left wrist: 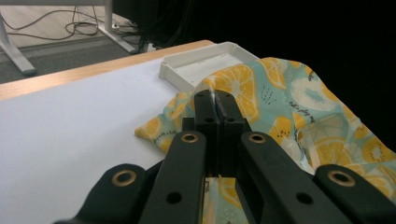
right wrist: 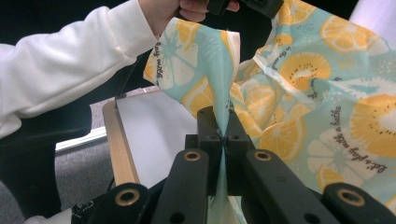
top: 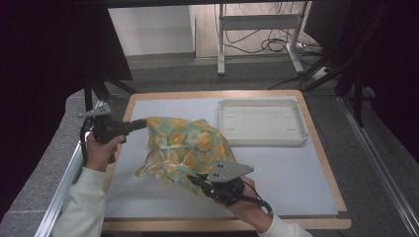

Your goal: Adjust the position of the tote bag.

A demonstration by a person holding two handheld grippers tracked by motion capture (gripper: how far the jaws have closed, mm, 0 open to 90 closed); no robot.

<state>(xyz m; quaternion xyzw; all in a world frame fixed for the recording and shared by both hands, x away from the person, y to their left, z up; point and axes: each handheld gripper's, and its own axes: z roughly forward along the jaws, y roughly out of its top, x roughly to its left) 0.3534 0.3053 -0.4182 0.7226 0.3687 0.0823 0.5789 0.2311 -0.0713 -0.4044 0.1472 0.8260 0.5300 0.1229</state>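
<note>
In the high view a citrus-print cloth point(top: 190, 148), teal with orange slices, hangs bunched in the middle left of the frame, lifted between two hand-held tools above the pale grey counter point(top: 296, 173). The left claw point(top: 144, 123), at the middle left, is pressed together on the cloth's upper left edge; in the left gripper view its jaws point(left wrist: 216, 100) meet at the centre with fabric pinched between them and the cloth spreading away to the right. The right claw point(top: 193, 179), low in the centre of the frame, is likewise pinching the cloth's lower edge; in the right gripper view a fold of fabric runs straight down between its closed jaws point(right wrist: 223, 123). A white rectangular tray point(top: 262, 140) lies on the counter in the upper right of the high view, just beside the cloth's upper right part.
</note>
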